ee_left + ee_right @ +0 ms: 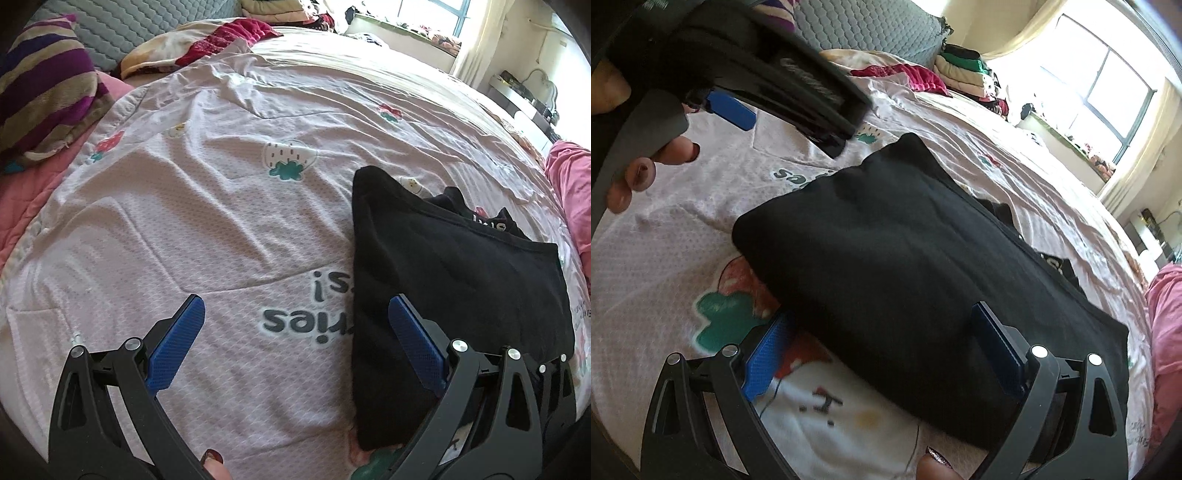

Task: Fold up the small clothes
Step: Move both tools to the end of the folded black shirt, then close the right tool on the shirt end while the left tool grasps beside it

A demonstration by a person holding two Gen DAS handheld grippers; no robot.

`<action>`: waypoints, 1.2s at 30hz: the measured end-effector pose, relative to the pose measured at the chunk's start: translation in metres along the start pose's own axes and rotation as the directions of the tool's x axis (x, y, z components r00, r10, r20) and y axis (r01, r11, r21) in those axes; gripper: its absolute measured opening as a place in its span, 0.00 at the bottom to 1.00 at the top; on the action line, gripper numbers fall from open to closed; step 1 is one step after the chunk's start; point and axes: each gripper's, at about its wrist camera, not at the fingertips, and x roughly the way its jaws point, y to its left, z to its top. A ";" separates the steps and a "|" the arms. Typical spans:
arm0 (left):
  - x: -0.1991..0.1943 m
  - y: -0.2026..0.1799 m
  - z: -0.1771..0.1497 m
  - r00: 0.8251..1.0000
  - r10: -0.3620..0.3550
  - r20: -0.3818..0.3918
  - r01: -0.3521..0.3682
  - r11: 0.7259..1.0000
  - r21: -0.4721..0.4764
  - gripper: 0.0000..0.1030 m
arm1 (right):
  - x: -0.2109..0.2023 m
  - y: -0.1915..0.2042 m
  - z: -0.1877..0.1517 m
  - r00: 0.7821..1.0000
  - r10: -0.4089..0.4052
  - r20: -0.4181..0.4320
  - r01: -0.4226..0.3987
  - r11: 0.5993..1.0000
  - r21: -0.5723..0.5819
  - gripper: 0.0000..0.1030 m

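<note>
Your left gripper (295,332) spread wide over blanket (221,206), empty. Your right gripper (882,336) wide too, straddling near edge of folded black garment (905,236), lying flat on blanket.

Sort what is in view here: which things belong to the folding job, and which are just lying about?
Job:
folded black cotton garment
left gripper, jaws open
right gripper, jaws open
pink strawberry-print bedspread

Lying about:
purple and tan striped pillow
stack of folded clothes
crumpled red and cream blanket
</note>
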 end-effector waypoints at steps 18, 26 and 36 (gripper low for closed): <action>0.032 -0.030 0.024 0.991 -0.116 -0.066 0.112 0.992 -0.062 0.91 | -0.023 -0.028 -0.004 0.987 0.015 0.162 -0.025 0.998 0.064 0.10; 0.035 -0.049 0.033 0.966 -0.245 -0.082 0.237 0.966 -0.100 0.61 | -0.044 -0.042 -0.010 0.975 0.007 0.222 -0.035 0.992 0.121 0.09; -0.007 -0.106 0.033 0.954 -0.300 -0.010 0.300 0.954 -0.012 0.15 | -0.078 -0.083 -0.030 0.955 -0.065 0.289 -0.016 0.963 0.268 0.07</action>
